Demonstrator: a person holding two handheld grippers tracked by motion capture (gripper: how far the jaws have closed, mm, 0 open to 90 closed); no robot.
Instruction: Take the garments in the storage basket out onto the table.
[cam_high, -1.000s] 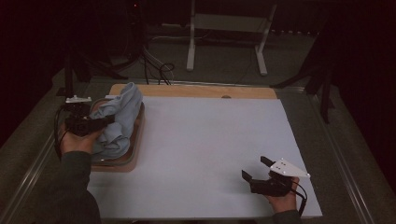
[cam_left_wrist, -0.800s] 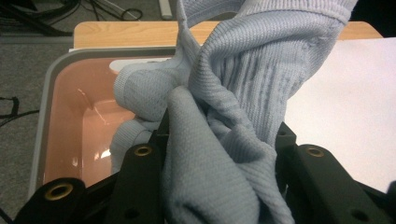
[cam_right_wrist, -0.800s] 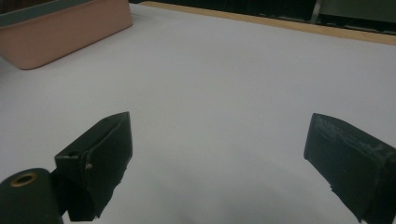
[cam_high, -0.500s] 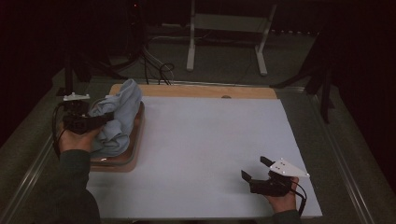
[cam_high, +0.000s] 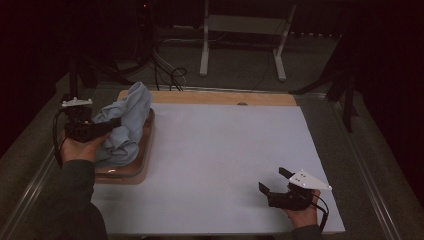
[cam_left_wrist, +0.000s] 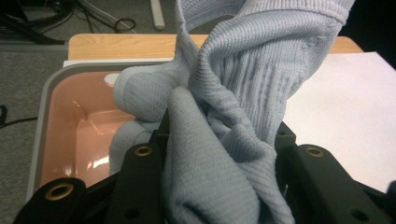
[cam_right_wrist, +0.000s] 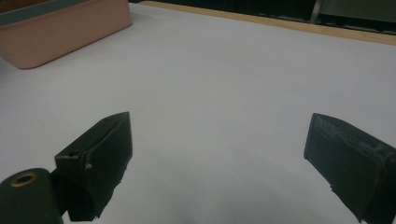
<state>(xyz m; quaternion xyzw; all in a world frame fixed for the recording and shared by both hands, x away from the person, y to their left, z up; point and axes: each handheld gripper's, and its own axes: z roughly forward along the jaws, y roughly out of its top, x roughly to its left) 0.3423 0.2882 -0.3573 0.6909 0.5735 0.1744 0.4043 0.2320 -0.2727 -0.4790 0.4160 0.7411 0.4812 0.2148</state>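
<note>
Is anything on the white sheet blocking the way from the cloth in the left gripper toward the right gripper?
Nothing visible does. The left gripper holds the light blue cloth above the pink tub; the white sheet between it and the open right gripper is bare.

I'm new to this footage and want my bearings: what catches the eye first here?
A bunched pale blue knit cloth clamped in the left gripper, above a pink tub at the table's left edge. Across the white sheet, the right gripper rests open near the front right corner.
</note>
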